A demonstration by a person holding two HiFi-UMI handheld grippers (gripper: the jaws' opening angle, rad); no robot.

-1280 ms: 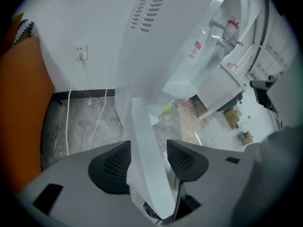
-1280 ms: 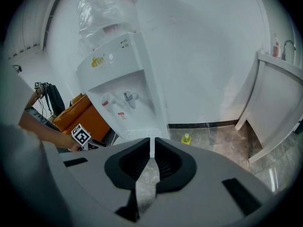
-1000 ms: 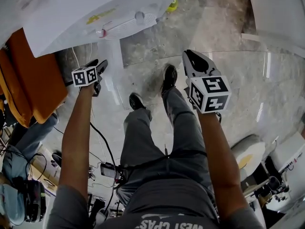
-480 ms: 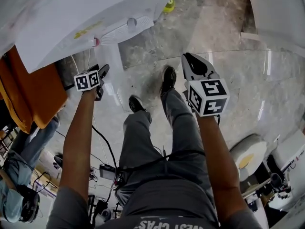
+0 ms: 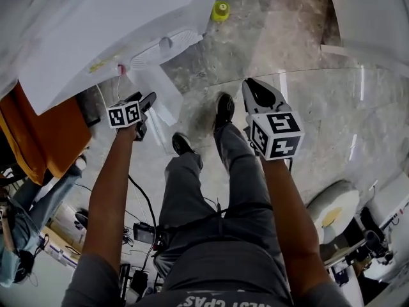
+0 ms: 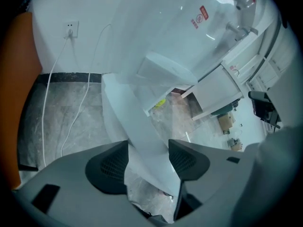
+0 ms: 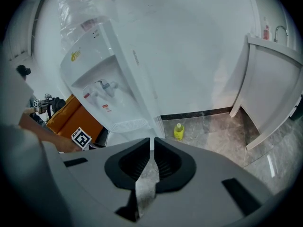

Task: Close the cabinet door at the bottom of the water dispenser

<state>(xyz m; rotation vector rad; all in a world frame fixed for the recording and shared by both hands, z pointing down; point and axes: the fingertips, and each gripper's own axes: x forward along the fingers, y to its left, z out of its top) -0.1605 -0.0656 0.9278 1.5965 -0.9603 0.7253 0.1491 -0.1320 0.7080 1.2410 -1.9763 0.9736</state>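
Observation:
The white water dispenser (image 5: 115, 24) stands at the upper left, its bottom cabinet door (image 5: 156, 88) swung open. My left gripper (image 5: 147, 102) is at that door's free edge. In the left gripper view the door (image 6: 137, 126) runs between the two dark pads (image 6: 111, 164), and the left gripper (image 6: 148, 162) is open around it; its jaws have just been opening. My right gripper (image 5: 255, 91) hangs apart over the floor, right of the door. In its own view the right gripper (image 7: 152, 148) is shut on nothing and faces the dispenser (image 7: 109, 79).
A yellow bottle (image 5: 220, 10) stands on the stone floor beside the dispenser. An orange object (image 5: 45, 133) is at the left, a white cabinet (image 5: 364, 18) at the upper right. The person's shoes (image 5: 223, 107) stand just below the door. A cord (image 6: 52, 93) hangs from a wall socket (image 6: 71, 30).
My left gripper has moved right, up to the open door's edge. The right gripper has hardly shifted.

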